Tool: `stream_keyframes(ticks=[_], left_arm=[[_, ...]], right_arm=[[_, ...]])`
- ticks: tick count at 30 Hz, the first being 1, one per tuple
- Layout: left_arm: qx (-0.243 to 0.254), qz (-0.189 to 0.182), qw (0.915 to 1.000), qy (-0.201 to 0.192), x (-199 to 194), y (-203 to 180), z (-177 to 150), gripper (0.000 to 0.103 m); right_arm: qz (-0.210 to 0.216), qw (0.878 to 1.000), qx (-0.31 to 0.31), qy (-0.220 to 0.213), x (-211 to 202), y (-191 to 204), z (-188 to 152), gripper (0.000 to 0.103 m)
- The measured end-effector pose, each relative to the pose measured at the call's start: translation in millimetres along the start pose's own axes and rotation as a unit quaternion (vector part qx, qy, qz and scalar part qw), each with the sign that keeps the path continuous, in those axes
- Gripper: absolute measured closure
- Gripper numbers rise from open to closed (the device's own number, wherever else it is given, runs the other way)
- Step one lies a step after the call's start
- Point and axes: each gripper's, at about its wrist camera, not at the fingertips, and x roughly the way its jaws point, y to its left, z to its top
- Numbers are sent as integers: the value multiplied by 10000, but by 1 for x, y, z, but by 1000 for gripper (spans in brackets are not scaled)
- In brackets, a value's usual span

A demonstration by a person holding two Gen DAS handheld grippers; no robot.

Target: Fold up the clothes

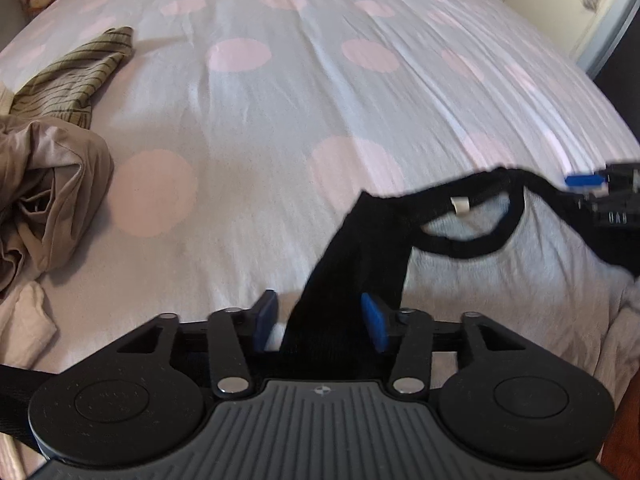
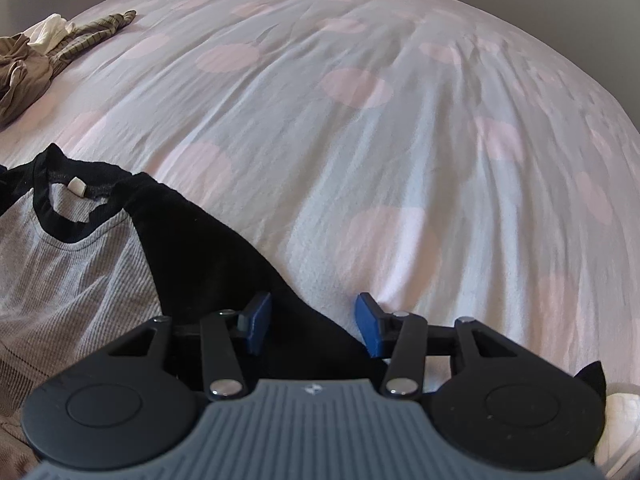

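Grey shirt with black sleeves stretched over a polka-dot bed (image 1: 280, 128).

The shirt (image 2: 68, 264) hangs between both tools above the sheet. The left claw (image 1: 320, 322) has black sleeve fabric between its parted blue pads; the right claw (image 2: 314, 322) likewise, its jaws apart. A small white neck label (image 2: 77, 188) carries no legible writing. Crumpled clothes (image 1: 52, 196) lie far left.

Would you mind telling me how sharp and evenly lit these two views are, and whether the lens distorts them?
Left wrist view: fisheye bulges the polka-dot bedsheet into a dome with dark corners; the raglan shirt and the right gripper at the frame's edge are motion-blurred; soft daylight. Right wrist view: same bulge; the sheet smears toward the right edge, while the shirt's collar stays fairly crisp.
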Motion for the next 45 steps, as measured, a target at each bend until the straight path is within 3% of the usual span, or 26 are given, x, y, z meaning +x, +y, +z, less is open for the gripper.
stream_keyframes(ticks=[5,10,14,15,19,28,38,45], left_arm=[[-279,-1,9996,61,-1,13,-4,52],[-347,99,9993,62,0,17,-4,58],[-293,34,9995,-98,-3,13,-4,99],[-263,89,9995,-125,-3,11,-3,101],[-258,291,9988,-308,-11,8,1,102],[25,967,9851,-1422,-72,4,47,102],[677,1596,9632,-2056,-93,-2,145,102],[983,1817,9538,-2184,-65,-3,223,102]], right_arm=[[71,9999,-64,42,-3,4,1,62],[102,9993,-348,-8,-13,14,-2,96],[-144,9986,-445,-251,-28,20,-4,97],[-206,9982,-469,-311,-32,22,-4,97],[-474,9957,-531,-601,-54,22,3,98],[-920,9854,-789,-1194,-103,27,41,98],[-1524,9727,-852,-1531,-112,2,112,98],[-2048,9605,-831,-1688,-90,-33,179,98]])
